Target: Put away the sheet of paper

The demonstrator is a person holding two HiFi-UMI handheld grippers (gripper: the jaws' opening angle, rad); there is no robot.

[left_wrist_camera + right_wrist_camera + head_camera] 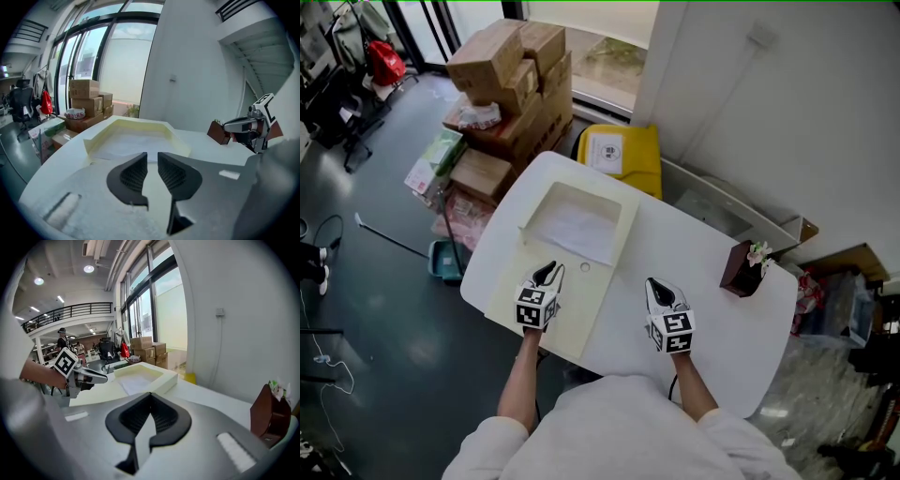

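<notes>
Desk, midday: my L tongs [548, 272] are poised over the flat cream flap [570, 323] at the near side of the white table [722, 323]. Their jaws are a narrow slit apart w/ nothing between them, as my own L view [152, 155] shows. Whether they touch the flap I can't tell.

My R tongs [661, 289] are beside them, to the right, over bare tabletop. Their jaw tips are pressed together and they grip nothing [150, 395]. Both tongs point away from me and tilt down.

The sheet of paper [575, 230] is in neither pair of tongs. It lies flat on the floor of the cream tray [624, 223], just ahead of the L tongs and ahead-left of the R tongs. From the L view the tray wall [93, 142] rises directly beyond the jaws w/ the paper [131, 143] behind it. From the R view the tray [161, 379] and paper [136, 383] are past the L tongs [77, 373].

Ahead-right of the R tongs, near the table's far edge, stands a brown holder [739, 270] w/ a small sprig of flowers on top.

Off the table, beyond the tray, is a yellow bin [628, 155]. Farther still, ahead-left of the L tongs, is a stack of cardboard boxes [511, 70].
</notes>
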